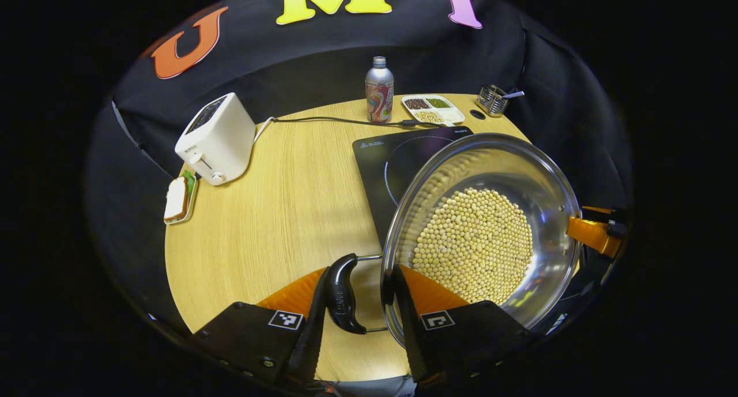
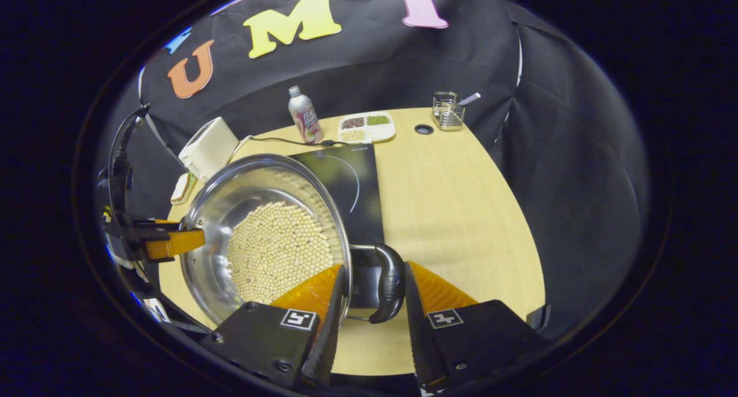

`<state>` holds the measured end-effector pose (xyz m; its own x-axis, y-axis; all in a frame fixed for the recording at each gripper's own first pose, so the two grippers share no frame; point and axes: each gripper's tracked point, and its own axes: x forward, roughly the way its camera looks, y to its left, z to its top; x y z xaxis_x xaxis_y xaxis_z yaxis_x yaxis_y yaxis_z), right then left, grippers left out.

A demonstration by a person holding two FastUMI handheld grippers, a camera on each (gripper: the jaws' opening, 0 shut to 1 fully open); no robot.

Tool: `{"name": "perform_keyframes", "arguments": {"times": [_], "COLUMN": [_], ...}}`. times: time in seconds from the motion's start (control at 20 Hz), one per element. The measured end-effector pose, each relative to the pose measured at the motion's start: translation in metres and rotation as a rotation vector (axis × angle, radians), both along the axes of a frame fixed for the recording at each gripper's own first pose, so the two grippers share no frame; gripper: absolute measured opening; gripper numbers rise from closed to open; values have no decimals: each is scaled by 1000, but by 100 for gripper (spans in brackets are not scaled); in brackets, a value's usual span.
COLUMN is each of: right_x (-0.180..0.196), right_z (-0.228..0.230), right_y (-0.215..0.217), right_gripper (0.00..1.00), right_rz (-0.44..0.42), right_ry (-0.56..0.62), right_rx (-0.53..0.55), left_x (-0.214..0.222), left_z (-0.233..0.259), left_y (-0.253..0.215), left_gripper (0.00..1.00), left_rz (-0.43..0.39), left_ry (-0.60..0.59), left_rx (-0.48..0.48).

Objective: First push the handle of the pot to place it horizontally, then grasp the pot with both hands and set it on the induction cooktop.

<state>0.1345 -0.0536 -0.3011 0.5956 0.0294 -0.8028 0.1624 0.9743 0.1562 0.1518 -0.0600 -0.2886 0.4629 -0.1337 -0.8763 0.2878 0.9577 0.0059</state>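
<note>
Grippers (image 1: 357, 302) (image 2: 372, 296) clamp pot (image 1: 481, 235) handles, level.

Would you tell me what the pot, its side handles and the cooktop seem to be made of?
Pot: polished metal, probably stainless steel; its wall mirrors the beans. Handles: glossy black grip, likely plastic, on thin metal wire. Cooktop: smooth black glass-like top, with a faint sheen and printed ring.

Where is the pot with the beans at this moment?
The pot is between the two grippers, partly over the near edge of the induction cooktop. The left gripper and the right gripper each straddle one of its black side handles.
</note>
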Motion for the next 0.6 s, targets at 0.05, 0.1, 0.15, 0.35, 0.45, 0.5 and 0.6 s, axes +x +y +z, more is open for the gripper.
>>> {"name": "perform_keyframes", "arguments": {"times": [0.05, 0.1, 0.15, 0.35, 0.45, 0.5, 0.6], "right_x": [11, 21, 33, 76, 97, 105, 117], "right_z": [-1, -2, -2, -3, -7, -10, -15], "right_y": [-6, -12, -17, -28, -30, -31, -31], "right_gripper": [53, 54, 54, 54, 54, 54, 54], "right_rz": [9, 17, 28, 82, 106, 115, 131], "right_ry": [0, 2, 3, 1, 0, 2, 12], "right_rx": [1, 3, 2, -10, -21, -26, -33], "left_x": [8, 16, 22, 47, 56, 62, 71], "left_z": [0, 0, -2, -7, -12, -15, -21], "left_y": [-4, -8, -12, -19, -20, -21, -19], "left_gripper": [59, 59, 59, 59, 59, 59, 59], "left_rz": [7, 17, 30, 75, 102, 111, 122], "left_ry": [1, -3, 0, 1, 9, 12, 21], "left_rx": [5, 7, 9, 11, 12, 13, 20]}}
